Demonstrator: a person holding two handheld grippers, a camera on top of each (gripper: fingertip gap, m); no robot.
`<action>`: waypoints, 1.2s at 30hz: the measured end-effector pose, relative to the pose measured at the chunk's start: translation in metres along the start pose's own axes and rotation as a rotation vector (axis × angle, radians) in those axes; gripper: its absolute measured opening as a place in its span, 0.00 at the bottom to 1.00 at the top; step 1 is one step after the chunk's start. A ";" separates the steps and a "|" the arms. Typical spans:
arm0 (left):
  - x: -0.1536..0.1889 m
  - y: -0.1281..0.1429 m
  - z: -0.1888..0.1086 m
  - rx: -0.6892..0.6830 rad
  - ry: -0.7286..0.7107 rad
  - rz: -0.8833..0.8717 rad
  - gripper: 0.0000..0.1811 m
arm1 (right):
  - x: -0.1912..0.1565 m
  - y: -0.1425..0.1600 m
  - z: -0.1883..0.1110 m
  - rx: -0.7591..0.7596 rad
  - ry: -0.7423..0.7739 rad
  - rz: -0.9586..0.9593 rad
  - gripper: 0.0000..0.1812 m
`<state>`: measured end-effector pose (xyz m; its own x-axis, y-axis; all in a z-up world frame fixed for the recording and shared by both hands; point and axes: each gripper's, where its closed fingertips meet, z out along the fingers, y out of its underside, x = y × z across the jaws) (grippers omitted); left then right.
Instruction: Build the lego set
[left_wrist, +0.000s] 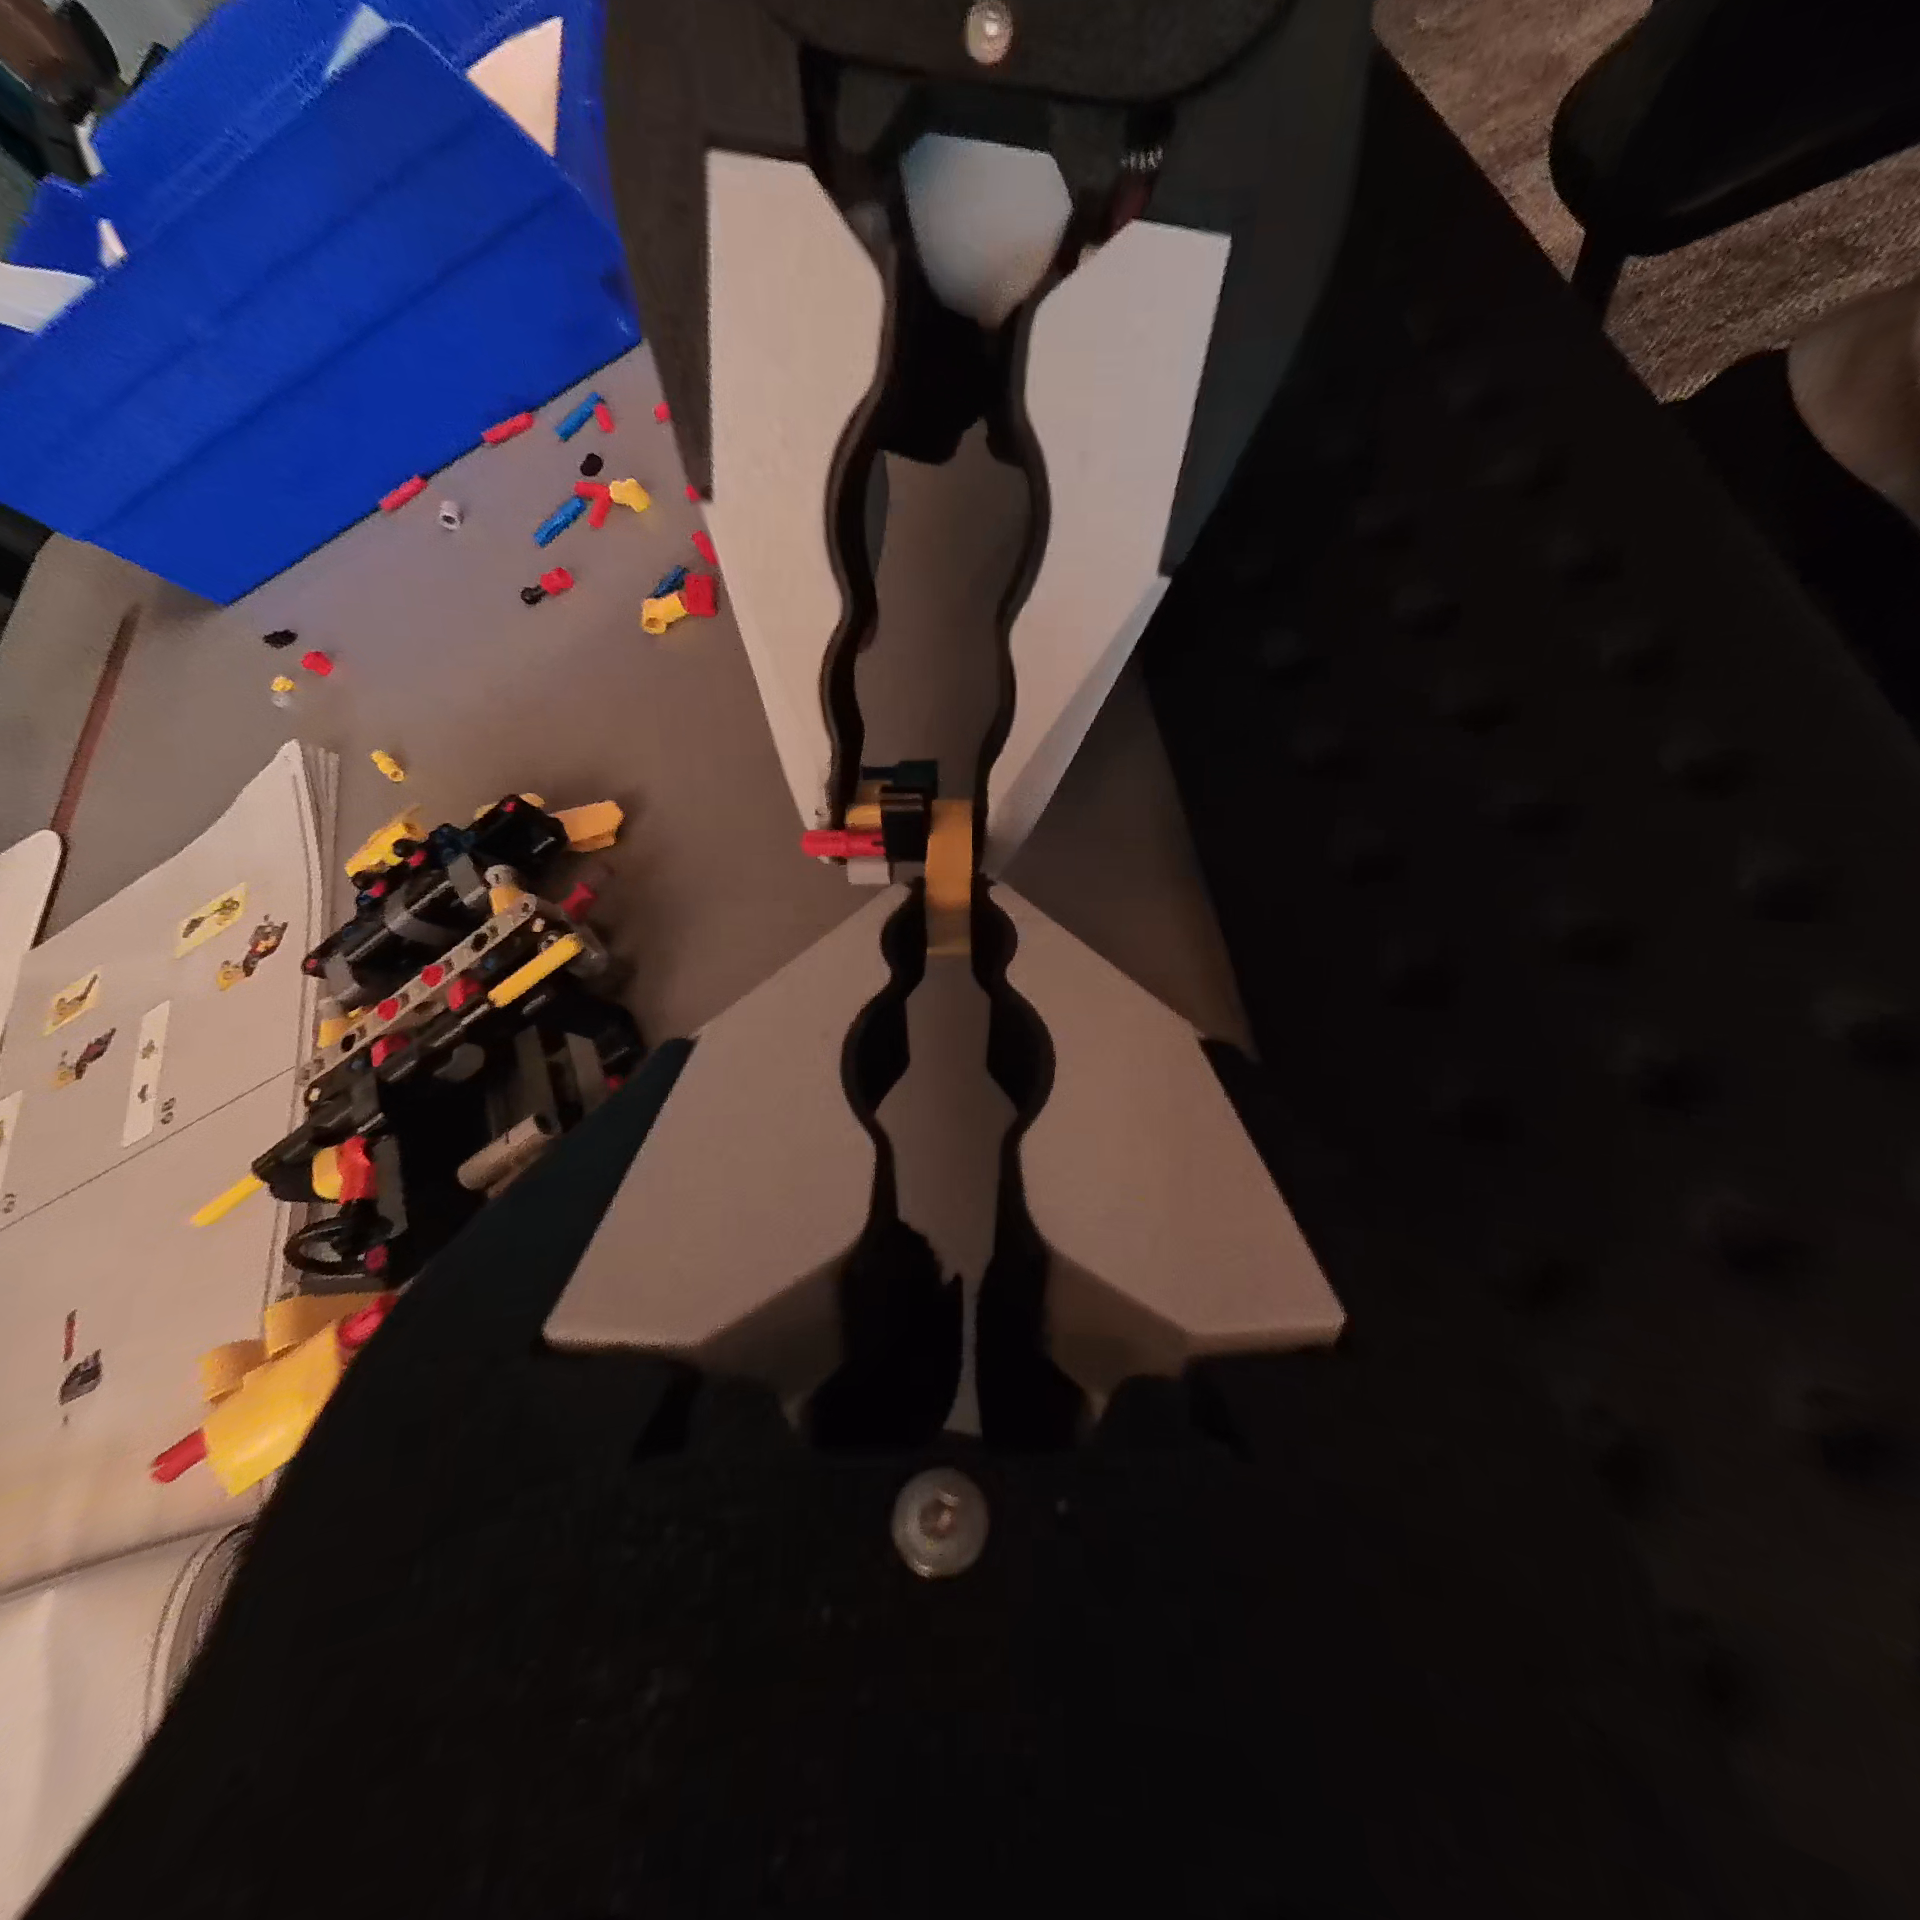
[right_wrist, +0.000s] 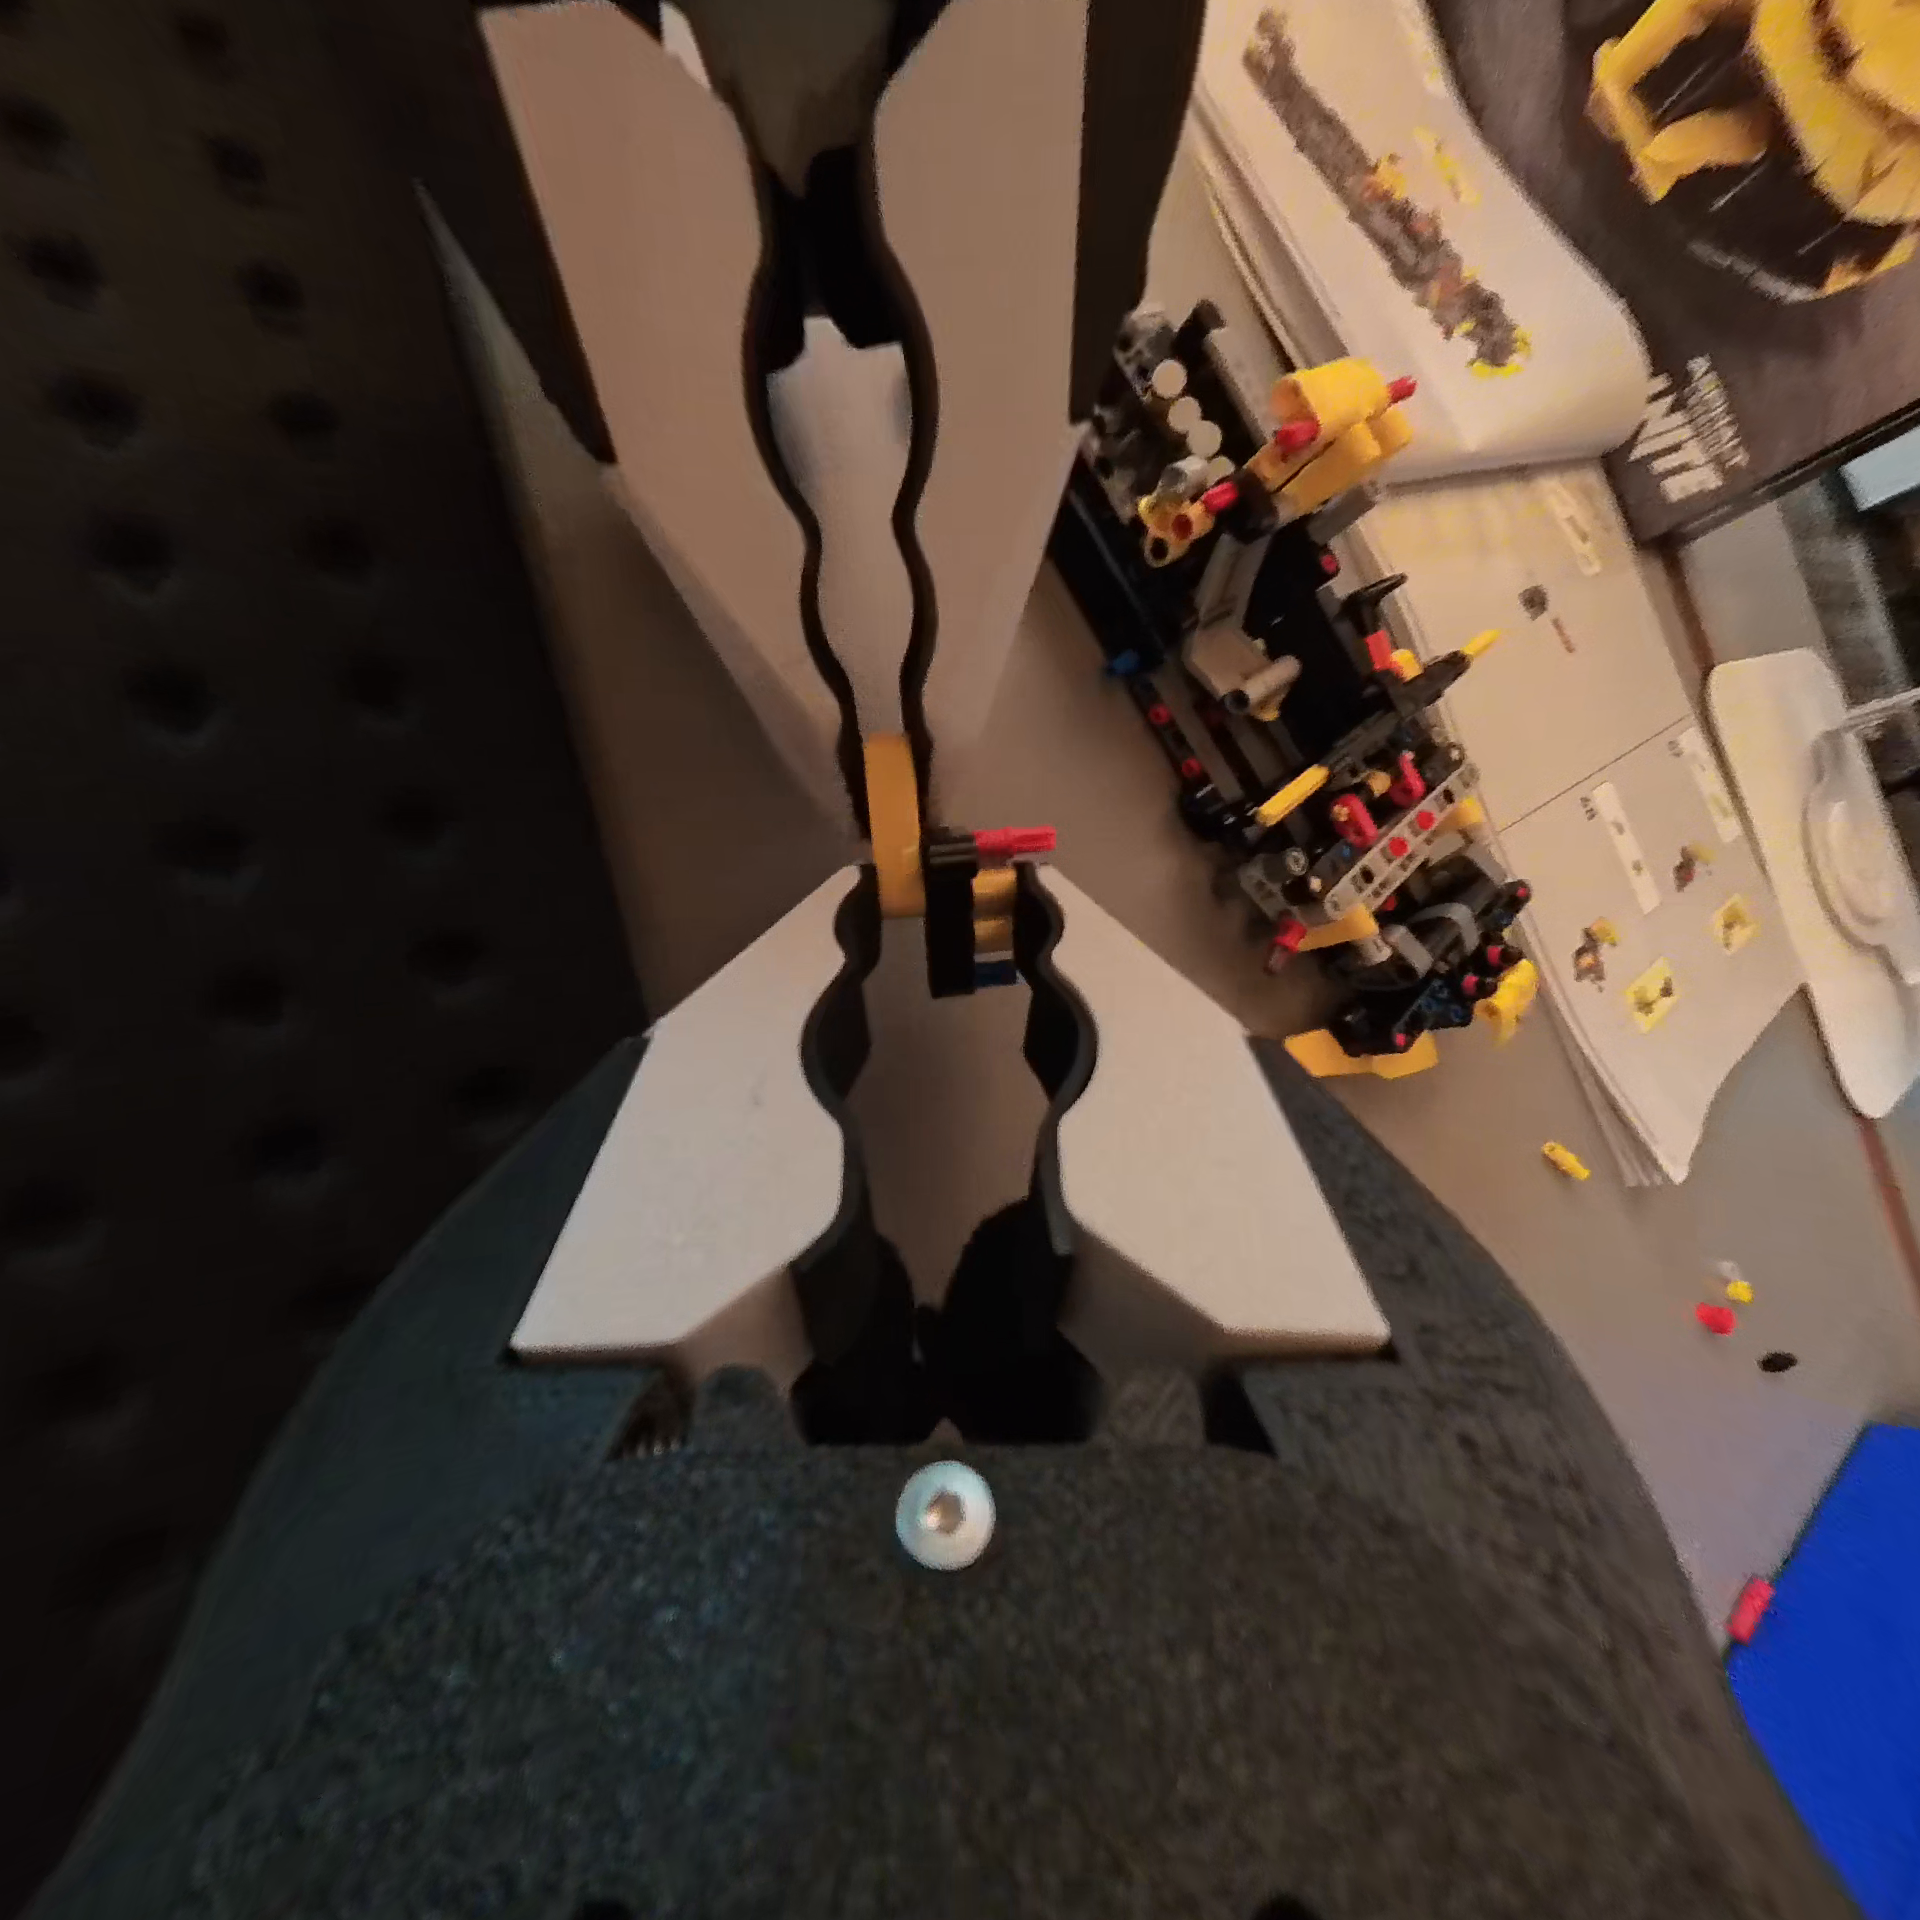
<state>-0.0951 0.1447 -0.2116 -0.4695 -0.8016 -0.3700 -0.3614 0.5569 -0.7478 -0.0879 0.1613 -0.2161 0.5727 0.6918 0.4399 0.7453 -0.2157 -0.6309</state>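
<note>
Left claw (left_wrist: 940, 894) clamped on yellow ring (left_wrist: 948, 868), right claw (right_wrist: 951, 883) gripping black-yellow subassembly (right_wrist: 961, 920) touching ring, model (right_wrist: 1340, 727) beside them on bench (right_wrist: 1403, 1226)

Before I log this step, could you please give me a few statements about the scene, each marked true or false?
1. The left tool and the right tool meet tip to tip. True.
2. The left tool grips the yellow ring. True.
3. The red pin lies loose on the table. False: it sticks sideways out of the black part that the right tool holds.
4. The partly built model sits inside the blue bin. False: it lies on the table, by the open booklet.
</note>
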 end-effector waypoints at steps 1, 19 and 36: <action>-0.001 0.000 0.000 0.004 -0.001 -0.008 0.04 | 0.001 -0.001 0.000 0.007 0.016 -0.010 0.14; -0.012 -0.008 -0.006 0.084 -0.103 0.092 0.04 | 0.021 -0.005 -0.025 0.213 -0.162 0.391 0.29; 0.002 -0.045 -0.025 0.324 -0.095 0.228 0.04 | -0.009 -0.036 -0.061 0.425 -0.914 0.849 0.04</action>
<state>-0.0997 0.1231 -0.1652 -0.4261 -0.6906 -0.5844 0.0231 0.6375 -0.7701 -0.0989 0.1210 -0.1581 0.2456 0.6984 -0.6723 0.0097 -0.6953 -0.7187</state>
